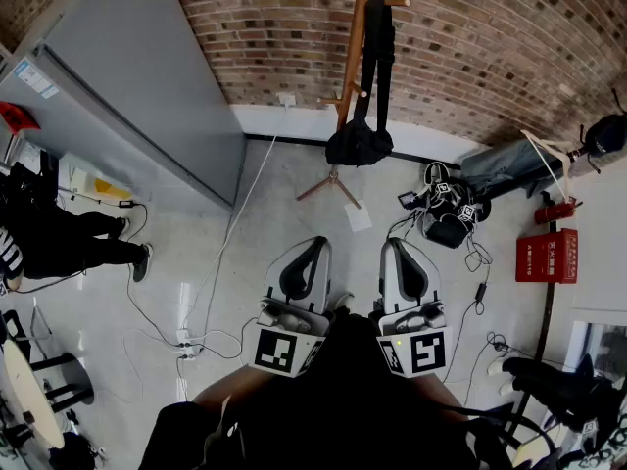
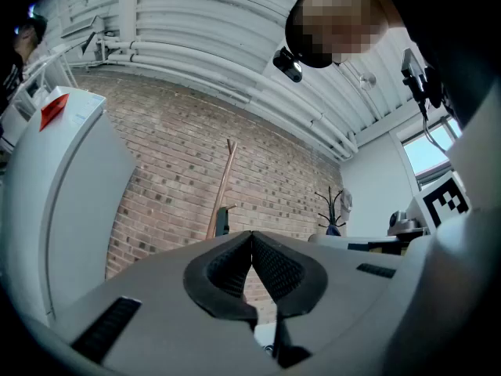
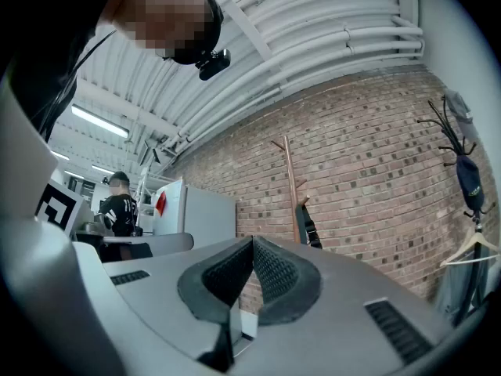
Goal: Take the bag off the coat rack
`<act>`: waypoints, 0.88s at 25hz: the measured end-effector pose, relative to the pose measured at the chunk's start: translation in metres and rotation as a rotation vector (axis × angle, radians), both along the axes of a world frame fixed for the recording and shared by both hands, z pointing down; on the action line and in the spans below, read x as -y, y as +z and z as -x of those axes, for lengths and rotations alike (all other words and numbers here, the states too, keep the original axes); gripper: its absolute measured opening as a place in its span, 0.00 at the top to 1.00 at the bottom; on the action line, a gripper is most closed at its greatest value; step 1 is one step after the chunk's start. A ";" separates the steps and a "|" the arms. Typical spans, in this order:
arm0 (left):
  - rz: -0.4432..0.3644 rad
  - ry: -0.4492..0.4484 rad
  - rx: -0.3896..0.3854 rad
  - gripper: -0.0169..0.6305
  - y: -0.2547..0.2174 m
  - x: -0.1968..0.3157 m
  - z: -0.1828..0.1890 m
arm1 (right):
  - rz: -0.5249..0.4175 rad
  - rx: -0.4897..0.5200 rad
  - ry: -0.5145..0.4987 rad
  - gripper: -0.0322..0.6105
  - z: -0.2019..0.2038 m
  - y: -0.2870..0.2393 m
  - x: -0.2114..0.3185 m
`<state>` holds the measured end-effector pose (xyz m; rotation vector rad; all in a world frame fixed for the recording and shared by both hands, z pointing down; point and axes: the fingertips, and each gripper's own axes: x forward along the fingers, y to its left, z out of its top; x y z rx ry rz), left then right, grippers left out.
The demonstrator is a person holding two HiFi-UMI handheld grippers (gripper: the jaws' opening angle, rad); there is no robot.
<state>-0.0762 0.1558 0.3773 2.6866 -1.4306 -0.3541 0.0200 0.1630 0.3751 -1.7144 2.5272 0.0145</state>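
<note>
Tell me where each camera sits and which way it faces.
Head view: head-mounted, looking steeply down at the floor, coat rack and hanging black bag; left tool, right tool and dark clothing show below.
Left gripper view: on the left tool, looking along its shut jaws up toward the brick wall; the person's head shows above.
Right gripper view: on the right tool, likewise; shut jaws, head above.
Shared: all three show the coat rack.

Before you: a black bag (image 1: 359, 145); a brown wooden coat rack (image 1: 355, 57); a red-brown brick wall (image 1: 490, 37) with pale mortar lines. The cabinet (image 1: 127, 96) is grey, the floor (image 1: 294, 218) pale grey, the box (image 1: 547, 256) red. Your left hand-held gripper (image 1: 315, 244) and right hand-held gripper (image 1: 392, 244) are light grey, with black ribbed pads and black-and-white square markers.
</note>
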 end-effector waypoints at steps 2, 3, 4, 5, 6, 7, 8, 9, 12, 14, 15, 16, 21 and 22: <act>-0.003 -0.008 -0.008 0.95 -0.002 0.001 0.001 | -0.003 0.002 -0.002 0.92 0.001 -0.001 0.000; -0.006 -0.012 -0.011 0.95 -0.003 0.002 0.002 | -0.002 0.007 -0.003 0.92 0.001 -0.002 0.000; -0.009 -0.018 -0.015 0.95 -0.005 0.003 0.003 | 0.001 0.014 -0.003 0.92 0.000 -0.001 0.000; -0.011 -0.024 -0.020 0.95 -0.007 0.004 0.003 | 0.008 0.022 -0.002 0.92 -0.002 0.000 0.000; -0.012 -0.028 -0.023 0.95 -0.007 0.004 0.004 | 0.017 0.029 0.002 0.92 -0.004 0.001 0.001; -0.011 -0.032 -0.022 0.95 -0.007 0.004 0.004 | 0.027 0.034 0.007 0.92 -0.006 0.004 0.002; -0.010 -0.035 -0.020 0.95 -0.006 0.004 0.004 | 0.036 0.039 0.013 0.92 -0.009 0.006 0.003; -0.009 -0.038 -0.017 0.95 -0.005 0.003 0.003 | 0.043 0.045 0.017 0.92 -0.011 0.008 0.003; -0.002 -0.039 -0.017 0.95 -0.003 -0.001 -0.002 | 0.052 0.054 0.024 0.92 -0.019 0.011 -0.001; 0.022 -0.042 -0.034 0.95 -0.001 -0.001 -0.005 | 0.056 0.058 0.030 0.92 -0.029 0.012 -0.005; 0.029 -0.051 -0.036 0.95 0.000 -0.001 -0.006 | 0.059 0.061 0.032 0.92 -0.034 0.013 -0.007; 0.029 -0.062 -0.033 0.95 0.000 -0.002 -0.007 | 0.061 0.066 0.033 0.92 -0.039 0.014 -0.009; 0.015 -0.074 -0.014 0.95 0.000 -0.012 -0.025 | 0.068 0.082 0.031 0.92 -0.060 0.019 -0.022; 0.014 -0.070 -0.012 0.95 0.000 -0.016 -0.031 | 0.070 0.085 0.027 0.92 -0.063 0.020 -0.025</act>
